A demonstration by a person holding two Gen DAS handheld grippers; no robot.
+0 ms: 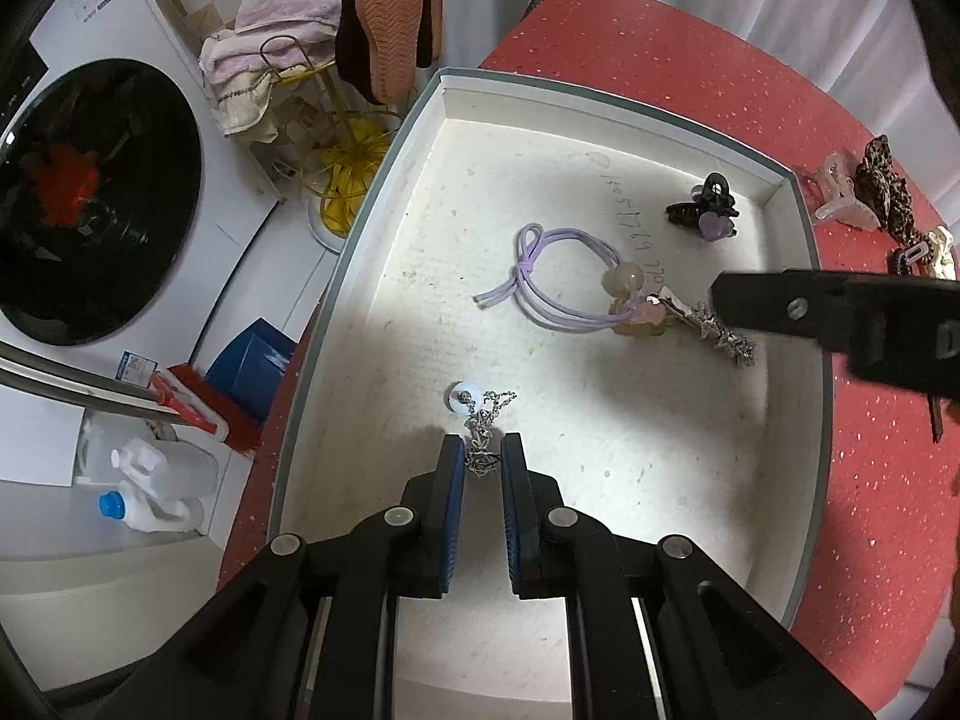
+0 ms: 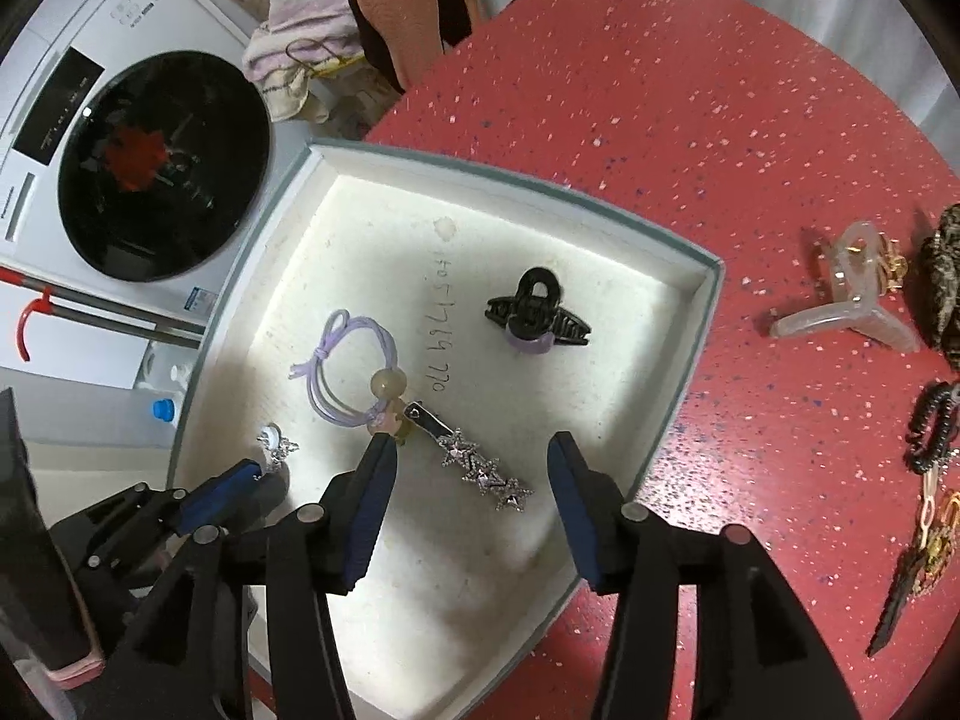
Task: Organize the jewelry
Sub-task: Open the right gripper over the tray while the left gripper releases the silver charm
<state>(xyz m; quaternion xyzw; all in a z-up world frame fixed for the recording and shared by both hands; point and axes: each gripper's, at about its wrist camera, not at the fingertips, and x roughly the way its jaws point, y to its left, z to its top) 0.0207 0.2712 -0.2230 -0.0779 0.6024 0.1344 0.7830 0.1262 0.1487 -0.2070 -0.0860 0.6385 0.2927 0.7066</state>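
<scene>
A white box (image 1: 798, 276) (image 2: 696, 324) sits on the red table. Inside lie a purple hair tie with beads (image 1: 558, 276) (image 2: 354, 372), a silver star hair clip (image 1: 714, 324) (image 2: 480, 462), a black claw clip (image 1: 705, 210) (image 2: 537, 312) and a silver chain piece (image 1: 486, 420) (image 2: 277, 444). My left gripper (image 1: 483, 453) (image 2: 264, 474) is low in the box, its jaws narrowly apart around the chain's end. My right gripper (image 2: 471, 450) is open, hovering over the star clip; one finger (image 1: 798, 306) shows in the left wrist view.
On the red table (image 2: 690, 120) right of the box lie a clear claw clip (image 2: 852, 300) (image 1: 837, 192), a leopard scrunchie (image 1: 888, 186) (image 2: 945, 276), a black coil tie (image 2: 930, 432) and a dark clip (image 2: 906, 588). A washing machine (image 1: 96, 198) and towel rack (image 1: 282, 30) stand left.
</scene>
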